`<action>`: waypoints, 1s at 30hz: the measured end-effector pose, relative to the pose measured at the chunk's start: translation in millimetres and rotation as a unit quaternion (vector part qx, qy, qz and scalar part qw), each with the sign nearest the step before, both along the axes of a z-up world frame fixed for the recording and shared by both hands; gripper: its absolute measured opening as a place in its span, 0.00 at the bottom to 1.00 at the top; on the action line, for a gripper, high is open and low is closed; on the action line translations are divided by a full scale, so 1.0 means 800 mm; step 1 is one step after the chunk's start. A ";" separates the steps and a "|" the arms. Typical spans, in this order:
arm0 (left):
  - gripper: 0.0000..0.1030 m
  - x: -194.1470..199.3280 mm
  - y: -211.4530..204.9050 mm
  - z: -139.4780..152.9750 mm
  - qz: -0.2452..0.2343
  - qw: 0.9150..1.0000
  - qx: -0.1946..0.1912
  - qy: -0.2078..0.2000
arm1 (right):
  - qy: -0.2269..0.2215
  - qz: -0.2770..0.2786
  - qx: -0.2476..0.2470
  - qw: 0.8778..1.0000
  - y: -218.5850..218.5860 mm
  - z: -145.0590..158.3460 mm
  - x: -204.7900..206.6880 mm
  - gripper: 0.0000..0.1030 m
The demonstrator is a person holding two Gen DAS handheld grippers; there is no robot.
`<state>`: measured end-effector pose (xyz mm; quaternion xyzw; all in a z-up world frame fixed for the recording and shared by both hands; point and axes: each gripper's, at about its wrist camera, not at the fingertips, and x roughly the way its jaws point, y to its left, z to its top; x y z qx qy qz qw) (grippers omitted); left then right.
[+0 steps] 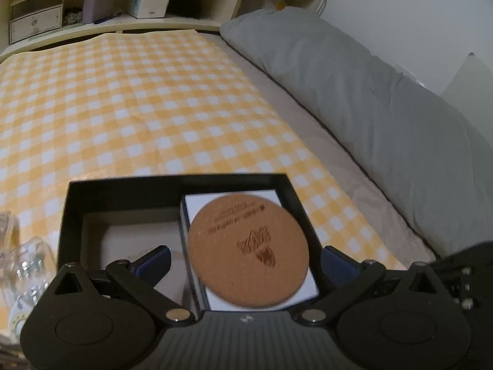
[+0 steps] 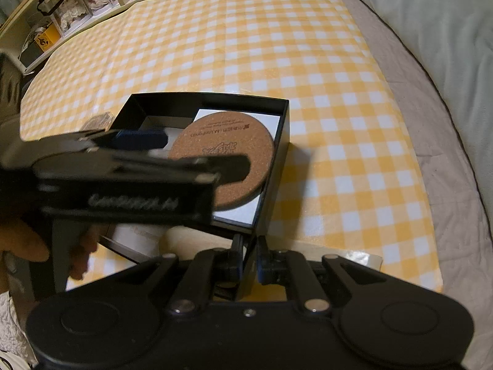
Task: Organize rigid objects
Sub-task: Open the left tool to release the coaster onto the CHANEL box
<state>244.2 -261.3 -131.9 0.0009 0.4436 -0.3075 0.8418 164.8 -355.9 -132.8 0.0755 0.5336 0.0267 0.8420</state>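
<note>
Two grippers on one job here. My left gripper [image 1: 245, 254] has its jaws spread wide, one blue pad on each side of the cork coaster [image 1: 248, 251], and I can't see either pad pressing on it, so I call it released. The coaster lies flat on a white box [image 1: 265, 300] in the right half of the black tray [image 1: 175, 182], printed side up; the left half of the tray shows bare floor. My right gripper [image 2: 249, 254] is clenched on the tray's near wall at its corner, which I read as steadying the tray on the yellow checked cloth [image 2: 246, 46]. Handling guess: the coaster is a thin cork disc, light, stiff enough to lift by its edge, rough rather than slippery, unlikely to break but easy to chip at the rim if squeezed hard. Flat on the box, it offers no face grip; I'd take it across the diameter by the rim, or tip one edge up first. The tray looks like thin card, so the wall can flex under my right pinch, light pressure only. Glassware [image 1: 21, 265] sits just left of the tray in the left wrist view, fragile, so I keep my left elbow sweep away from it. A grey pillow [image 1: 354, 77] runs along the far right, well apart.
</note>
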 end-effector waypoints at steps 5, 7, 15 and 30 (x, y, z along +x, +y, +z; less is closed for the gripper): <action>0.69 -0.017 0.007 0.008 -0.016 1.000 0.007 0.000 | 0.000 0.001 0.000 1.000 0.000 0.000 0.000 0.09; 0.59 -0.023 0.007 0.012 -0.023 1.000 0.009 -0.006 | 0.000 0.000 0.002 1.000 0.000 0.000 0.000 0.09; 0.39 -0.033 0.011 0.015 -0.062 0.997 0.032 -0.017 | 0.000 0.003 -0.001 1.000 0.002 0.000 0.000 0.09; 0.40 -0.013 0.010 0.015 -0.030 0.999 0.001 -0.022 | -0.001 0.005 -0.002 1.000 0.005 0.000 -0.001 0.09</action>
